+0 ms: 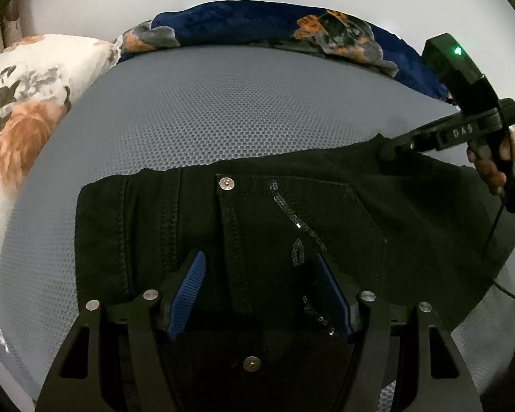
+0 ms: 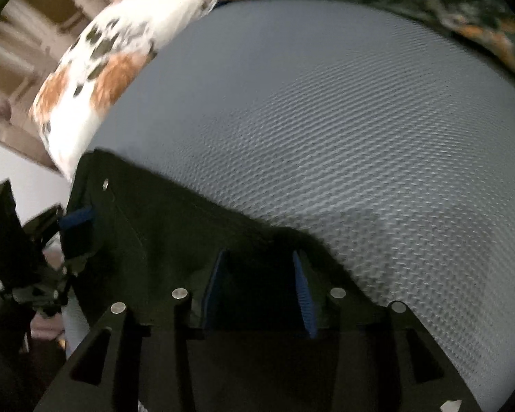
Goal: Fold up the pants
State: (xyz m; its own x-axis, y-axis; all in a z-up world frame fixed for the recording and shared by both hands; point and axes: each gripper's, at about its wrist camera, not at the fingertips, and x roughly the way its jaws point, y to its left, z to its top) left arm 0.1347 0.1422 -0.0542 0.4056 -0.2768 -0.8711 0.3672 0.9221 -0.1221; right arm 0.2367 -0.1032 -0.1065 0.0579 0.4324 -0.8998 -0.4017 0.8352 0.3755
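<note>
Both grippers, left (image 1: 259, 295) and right (image 2: 259, 295), hover unclenched over pants (image 1: 257, 213); pinch edges squarely before folding.

Only one marking is found: pale characters on the side of the right gripper (image 1: 388, 151) body, seen in the left wrist view. They appear upside down or mirrored and are read roughly as "DA9"; the exact characters cannot be told. A green indicator light is lit on the black module above it, with no text. Nothing readable is found in the blurred right wrist view.
</note>
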